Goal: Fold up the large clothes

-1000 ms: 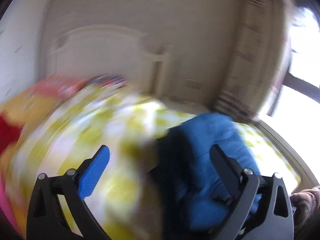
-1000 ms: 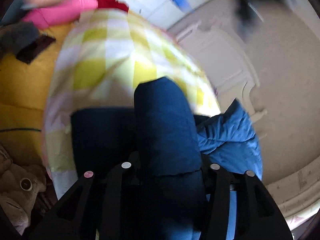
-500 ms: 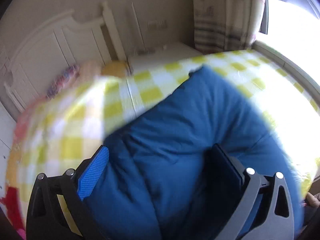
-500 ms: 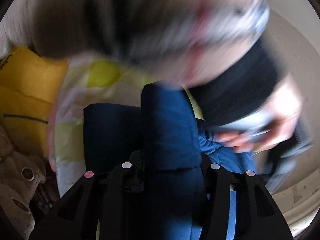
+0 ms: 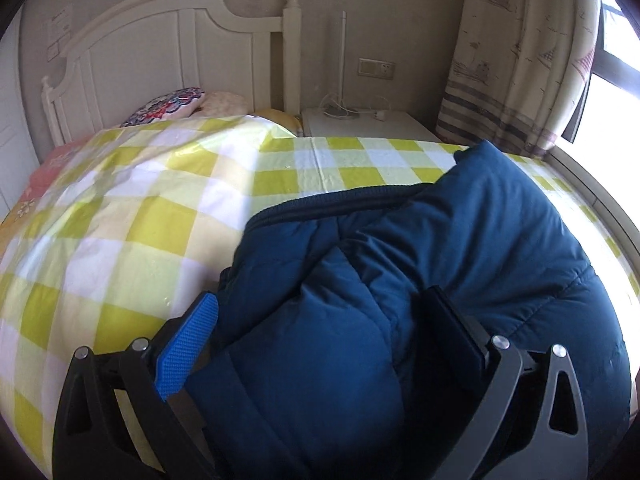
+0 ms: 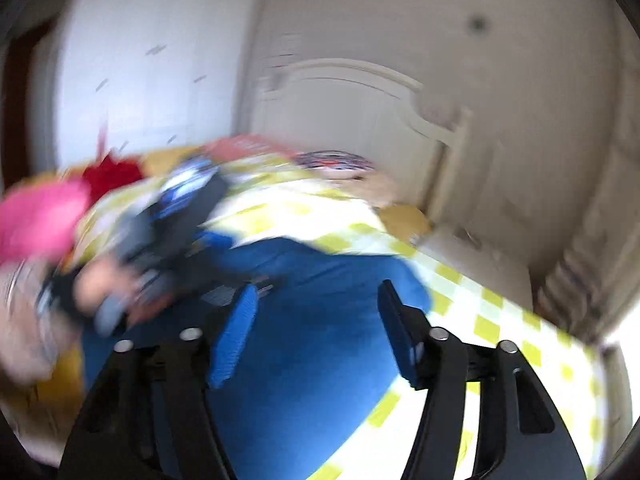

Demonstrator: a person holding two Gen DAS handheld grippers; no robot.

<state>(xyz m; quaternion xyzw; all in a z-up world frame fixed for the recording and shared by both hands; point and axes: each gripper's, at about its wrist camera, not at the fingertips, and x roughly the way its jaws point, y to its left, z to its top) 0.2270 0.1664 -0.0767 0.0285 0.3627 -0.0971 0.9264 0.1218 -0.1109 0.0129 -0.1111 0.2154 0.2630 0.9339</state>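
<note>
LEFT WRIST: left claw (image 5: 320,332) clenched on bulk of blue padded jacket (image 5: 460,248), lying on checked bed cover (image 5: 132,232) at 5 o'clock | RIGHT WRIST: right claw (image 6: 316,320) released, jaws just closing slightly, nothing gripped; jacket beneath; blurred.

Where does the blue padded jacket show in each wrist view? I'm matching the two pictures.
Left wrist view: the blue padded jacket fills the lower right, bulging between the left hand-held gripper's fingers.
Right wrist view: it sits at lower centre, blurred, behind the right hand-held gripper's fingers.
Shared landmark: the white headboard, behind the yellow checked bedspread.
</note>
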